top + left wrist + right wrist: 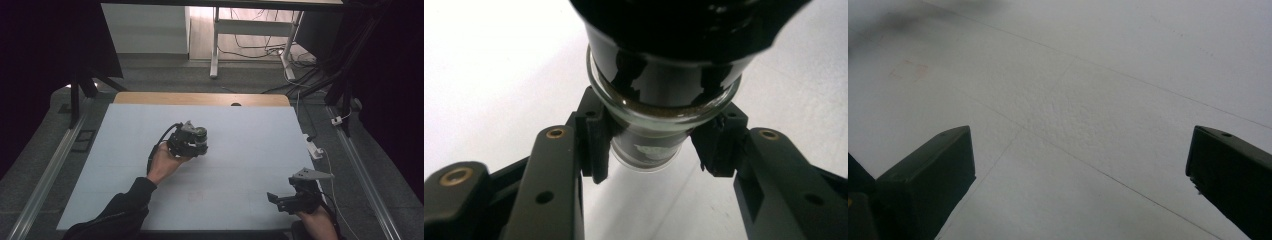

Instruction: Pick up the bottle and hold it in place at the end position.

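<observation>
Jar in the grip, nothing set down yet

Left hand-held gripper clamps the dark glass jar with clear rim above the white table's middle; right hand-held gripper gapes empty near the right front corner, so placing remains.

Bare white table

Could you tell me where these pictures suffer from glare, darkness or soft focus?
High view: dim, with both far corners nearly black, though the table reads evenly. Left gripper view: the table behind is blown out white, and the glass jar in the left gripper carries dark reflections. Right gripper view: soft, with a blurred dark smudge at top left.
</observation>
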